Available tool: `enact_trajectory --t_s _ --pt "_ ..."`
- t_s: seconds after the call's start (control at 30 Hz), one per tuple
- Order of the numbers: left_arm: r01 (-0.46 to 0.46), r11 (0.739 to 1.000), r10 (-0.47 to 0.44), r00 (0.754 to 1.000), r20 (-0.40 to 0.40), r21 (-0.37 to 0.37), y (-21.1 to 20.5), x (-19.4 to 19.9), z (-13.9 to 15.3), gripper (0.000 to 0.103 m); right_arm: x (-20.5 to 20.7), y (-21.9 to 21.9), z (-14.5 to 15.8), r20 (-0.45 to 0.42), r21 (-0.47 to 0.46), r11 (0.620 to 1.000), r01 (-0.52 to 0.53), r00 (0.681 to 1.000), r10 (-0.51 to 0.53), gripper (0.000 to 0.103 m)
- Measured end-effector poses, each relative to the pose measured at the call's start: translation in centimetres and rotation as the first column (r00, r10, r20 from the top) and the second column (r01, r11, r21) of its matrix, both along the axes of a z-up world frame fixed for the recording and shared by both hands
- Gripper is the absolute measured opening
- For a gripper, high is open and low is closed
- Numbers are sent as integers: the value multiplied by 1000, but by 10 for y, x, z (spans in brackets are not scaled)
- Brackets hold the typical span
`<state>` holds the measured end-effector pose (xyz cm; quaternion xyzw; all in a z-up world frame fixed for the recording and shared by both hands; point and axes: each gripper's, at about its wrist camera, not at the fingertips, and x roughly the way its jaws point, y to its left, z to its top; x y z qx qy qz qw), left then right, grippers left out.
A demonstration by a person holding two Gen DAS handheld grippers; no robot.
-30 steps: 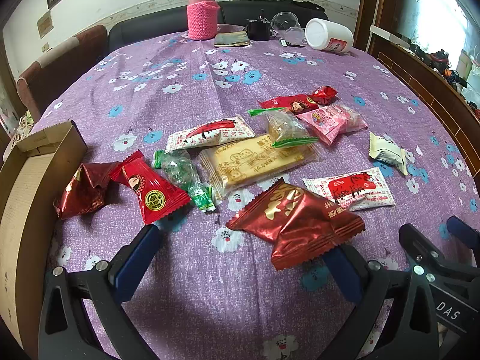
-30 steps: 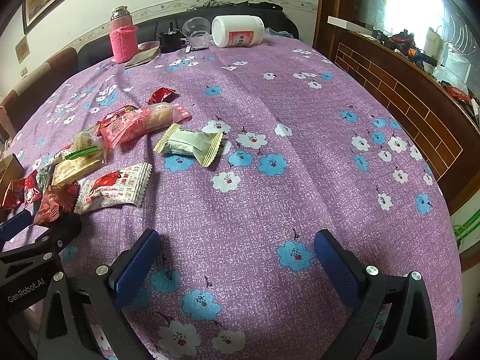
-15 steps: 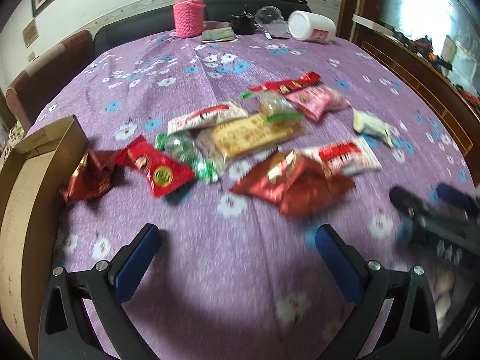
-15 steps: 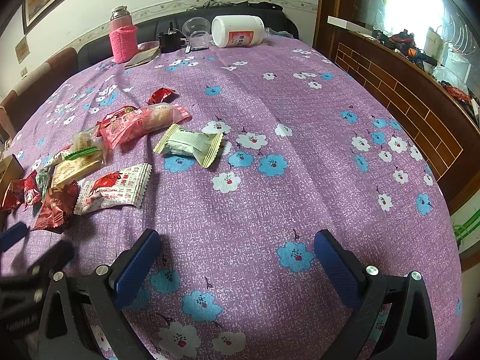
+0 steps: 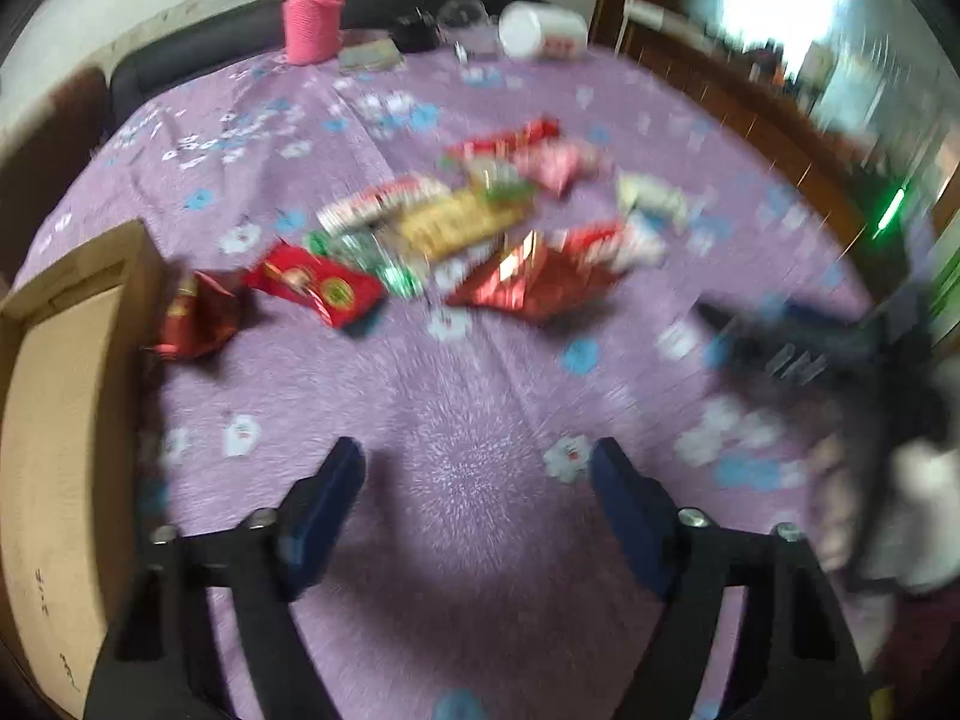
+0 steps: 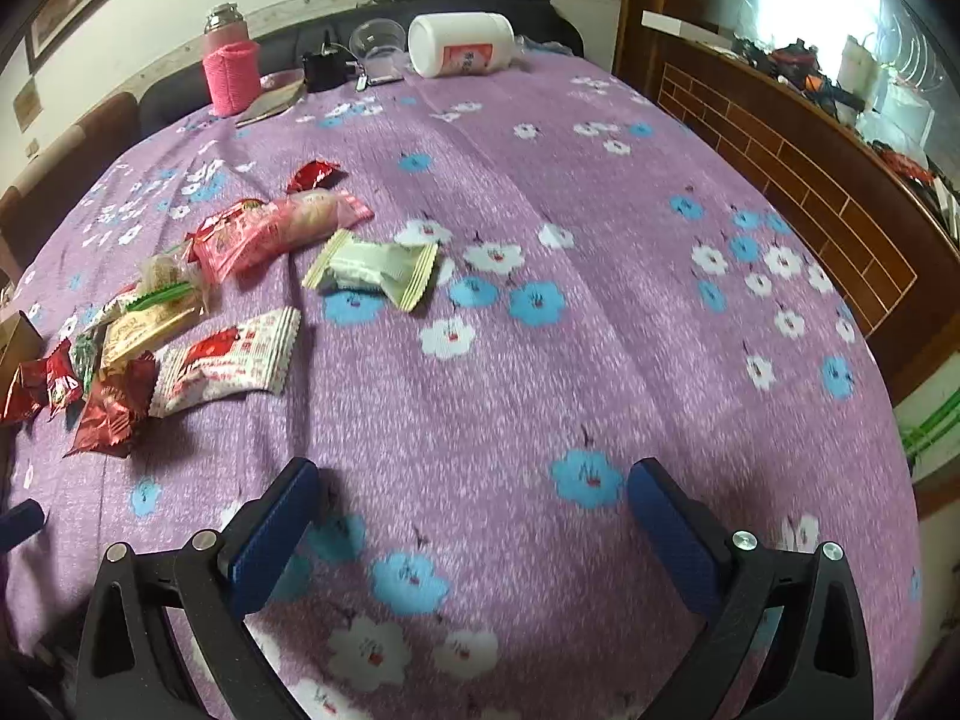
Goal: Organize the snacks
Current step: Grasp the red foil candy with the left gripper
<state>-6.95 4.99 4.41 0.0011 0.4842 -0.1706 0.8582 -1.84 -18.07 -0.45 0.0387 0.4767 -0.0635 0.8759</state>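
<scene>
Several wrapped snacks lie on the purple flowered tablecloth. The left wrist view is blurred: a dark red foil packet (image 5: 534,282), a red packet (image 5: 318,291), another red foil packet (image 5: 195,318) and a yellow biscuit pack (image 5: 462,222) lie ahead of my open, empty left gripper (image 5: 477,480). A cardboard box (image 5: 54,396) stands at the left. My right gripper (image 6: 471,504) is open and empty over bare cloth. A pale green packet (image 6: 375,267), a white-and-red packet (image 6: 231,360) and a pink packet (image 6: 270,231) lie to its far left.
At the table's far edge stand a pink-sleeved flask (image 6: 231,72), a clear cup (image 6: 378,39), a small black object (image 6: 324,69) and a white jar on its side (image 6: 462,45). A wooden ledge (image 6: 798,150) runs along the right. The right gripper shows blurred in the left view (image 5: 798,336).
My left gripper has pulled back from the snacks and risen, and its jaws have narrowed somewhat. The right gripper has barely moved.
</scene>
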Motion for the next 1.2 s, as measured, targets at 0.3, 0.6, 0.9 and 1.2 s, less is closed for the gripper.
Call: enact_trajectory --t_s 0.3,0.6,0.9,1.2 --pt "-117 990 90 955 281 79 85 -18 104 78 -10 2 2 -1 -16 999 -39 999 39 102" --pt "-84 996 89 974 208 -31 106 11 73 52 -40 49 54 212 110 968 -225 957 198 91" --pt "0 985 -13 997 74 172 75 66 8 52 1 107 44 214 200 882 -427 897 386 67" --pt "61 956 -59 998 -14 287 63 86 -21 47 18 136 20 154 168 863 -476 878 454 65"
